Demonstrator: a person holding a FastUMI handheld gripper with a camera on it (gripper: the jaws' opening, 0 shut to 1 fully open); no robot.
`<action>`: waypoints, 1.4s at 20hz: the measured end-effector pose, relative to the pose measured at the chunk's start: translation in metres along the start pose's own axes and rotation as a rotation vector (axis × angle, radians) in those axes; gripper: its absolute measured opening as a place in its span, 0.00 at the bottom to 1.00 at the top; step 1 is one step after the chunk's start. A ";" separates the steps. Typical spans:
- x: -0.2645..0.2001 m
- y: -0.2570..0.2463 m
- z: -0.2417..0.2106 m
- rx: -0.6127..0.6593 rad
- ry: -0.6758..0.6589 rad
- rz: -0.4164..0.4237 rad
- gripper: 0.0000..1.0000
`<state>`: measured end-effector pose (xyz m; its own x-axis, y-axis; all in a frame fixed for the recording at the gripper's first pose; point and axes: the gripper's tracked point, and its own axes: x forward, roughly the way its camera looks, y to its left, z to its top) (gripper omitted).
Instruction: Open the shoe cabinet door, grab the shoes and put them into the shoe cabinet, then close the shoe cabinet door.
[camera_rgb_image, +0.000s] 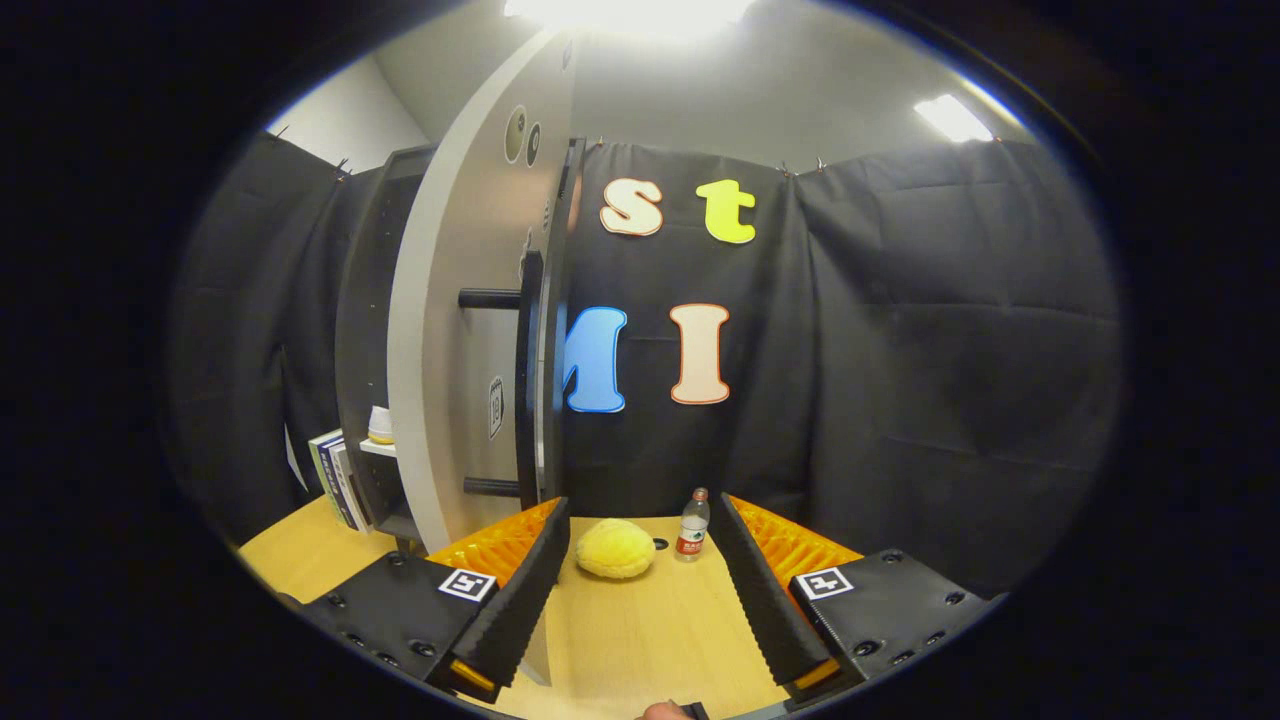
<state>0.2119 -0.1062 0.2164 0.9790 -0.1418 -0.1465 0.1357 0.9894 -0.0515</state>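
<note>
- The gripper (640, 580) is held level above the wooden tabletop (640, 640), pointing forward along it.
- Its two fingers (520, 590) stand wide apart, jaws spread, with nothing clamped between them and only bare tabletop showing in the gap.
- Both fingers slant inward toward their tips; the ribbed inner faces look at each other across the tabletop.
- The left finger sits over the tabletop's left part, the right finger (765, 590) over its right part, at about the same height.
- A small part of the person's hand (664, 711), likely a fingertip, shows at the near end of the tabletop, behind the fingers and between their bases.
</note>
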 end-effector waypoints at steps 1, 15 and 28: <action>-0.003 0.013 -0.001 0.004 0.002 0.017 0.94; 0.003 0.178 0.000 -0.012 0.000 0.303 0.95; 0.028 0.334 -0.001 -0.017 0.017 0.528 0.96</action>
<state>0.2845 0.2203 0.1936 0.9109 0.3747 -0.1726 -0.3775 0.9258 0.0174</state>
